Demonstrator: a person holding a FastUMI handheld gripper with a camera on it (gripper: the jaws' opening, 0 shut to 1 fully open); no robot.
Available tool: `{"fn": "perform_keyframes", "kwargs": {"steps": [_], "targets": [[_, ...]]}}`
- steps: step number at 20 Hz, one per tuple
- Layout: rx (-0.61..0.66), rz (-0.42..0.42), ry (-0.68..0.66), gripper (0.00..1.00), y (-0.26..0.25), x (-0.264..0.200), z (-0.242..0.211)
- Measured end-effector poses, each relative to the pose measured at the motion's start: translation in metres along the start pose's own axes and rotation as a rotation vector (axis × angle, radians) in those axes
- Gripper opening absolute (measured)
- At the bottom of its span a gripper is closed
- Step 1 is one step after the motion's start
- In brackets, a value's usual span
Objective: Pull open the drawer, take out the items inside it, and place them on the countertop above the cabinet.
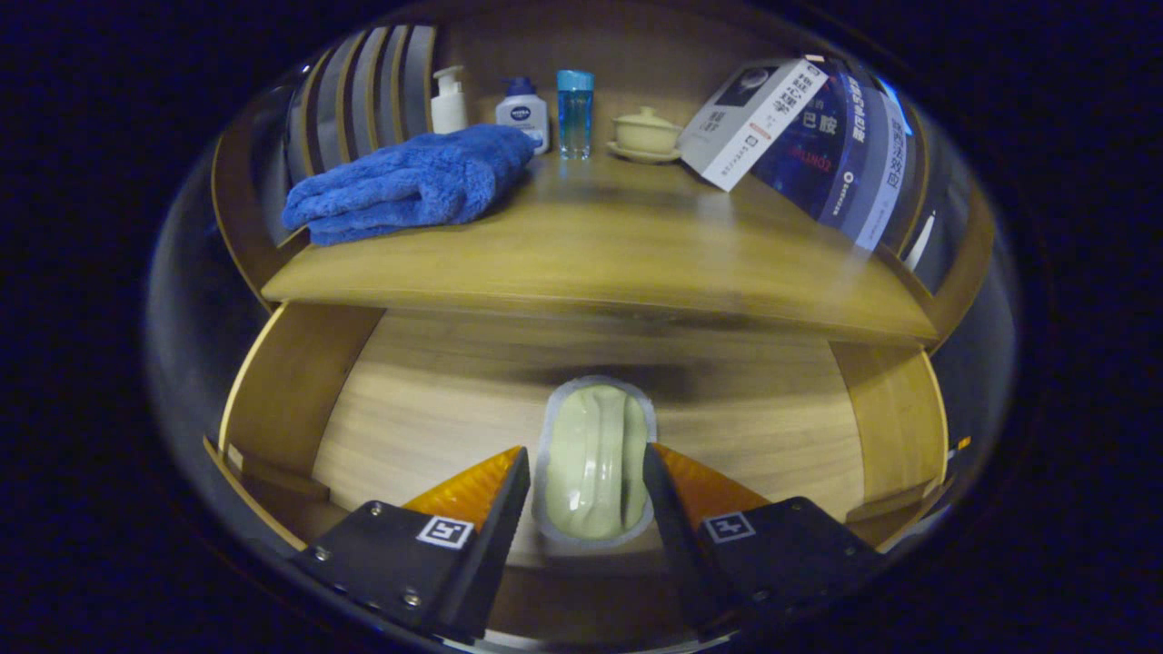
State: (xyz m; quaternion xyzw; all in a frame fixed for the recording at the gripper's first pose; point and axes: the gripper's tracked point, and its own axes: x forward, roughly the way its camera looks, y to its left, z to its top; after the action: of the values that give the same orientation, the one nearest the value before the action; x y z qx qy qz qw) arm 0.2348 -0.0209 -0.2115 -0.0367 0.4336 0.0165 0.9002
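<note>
The claw reaches down into the open drawer, its two fingers spread to either side of a pale green item in a clear sealed packet that lies flat on the drawer's wooden floor. Each finger stands just beside a long edge of the packet, but whether they actually press on it cannot be told. The packet lies lengthwise between the fingers, its far end reaching a little beyond the fingertips. Above and beyond the claw runs the table over the cabinet. On it, ahead and to the left, lies a folded blue towel; behind the towel stand a white pump bottle, a small white bottle with a blue cap and a clear blue bottle. A lidded cream cup on a saucer sits straight ahead, and leaning books stand to the right.
</note>
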Motion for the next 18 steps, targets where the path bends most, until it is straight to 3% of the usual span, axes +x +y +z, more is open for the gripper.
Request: {"fn": "perform_keyframes", "kwargs": {"steps": [3, 10, 12, 15, 18], "targets": [[0.021, -0.001, -0.002, 0.24, -0.004, 0.002, 0.004], [0.057, 0.068, -0.137, 0.24, -0.004, -0.022, 0.029], [0.048, 0.061, -0.122, 0.24, -0.009, -0.024, 0.027], [0.057, 0.115, -0.091, 0.24, 0.003, -0.015, 0.022], [0.011, 0.099, -0.041, 0.24, 0.006, -0.001, 0.008]]}}
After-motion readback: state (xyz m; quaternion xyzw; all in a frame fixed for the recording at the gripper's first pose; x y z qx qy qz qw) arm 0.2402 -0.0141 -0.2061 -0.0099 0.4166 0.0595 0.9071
